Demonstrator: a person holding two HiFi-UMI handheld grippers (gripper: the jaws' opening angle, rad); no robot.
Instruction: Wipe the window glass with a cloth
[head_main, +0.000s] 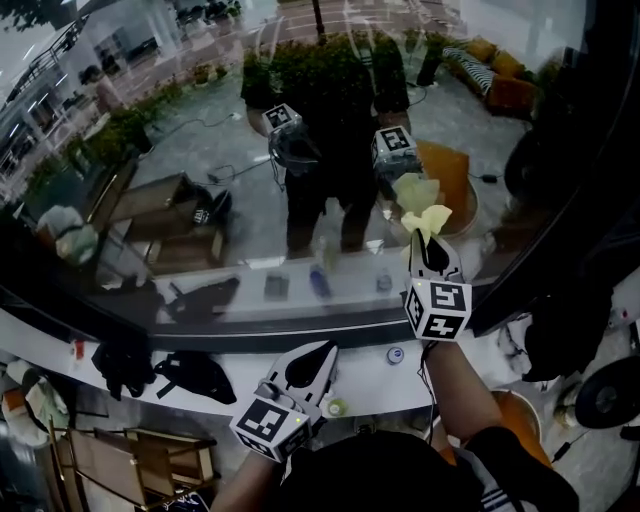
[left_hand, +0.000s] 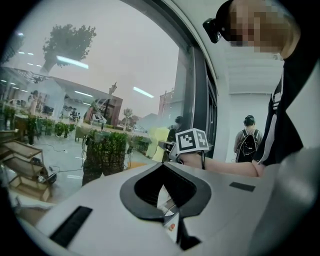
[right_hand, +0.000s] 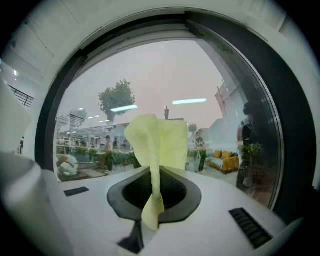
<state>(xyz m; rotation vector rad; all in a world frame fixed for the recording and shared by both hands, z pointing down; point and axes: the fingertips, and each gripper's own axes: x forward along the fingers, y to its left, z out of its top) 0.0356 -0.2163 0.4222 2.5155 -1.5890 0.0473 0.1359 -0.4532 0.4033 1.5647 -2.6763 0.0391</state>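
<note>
While the right gripper (head_main: 428, 250) pinches the yellow cloth (head_main: 420, 200) right of centre, its length rising past the fingertips toward the window glass (head_main: 180, 140), the left gripper (head_main: 322, 350) sits closed and empty at lower centre, farther from the pane.

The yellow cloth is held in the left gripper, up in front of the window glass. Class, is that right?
No. The yellow cloth is pinched in the right gripper, as the right gripper view shows. The left gripper holds nothing. The cloth is indeed up in front of the window glass.
</note>
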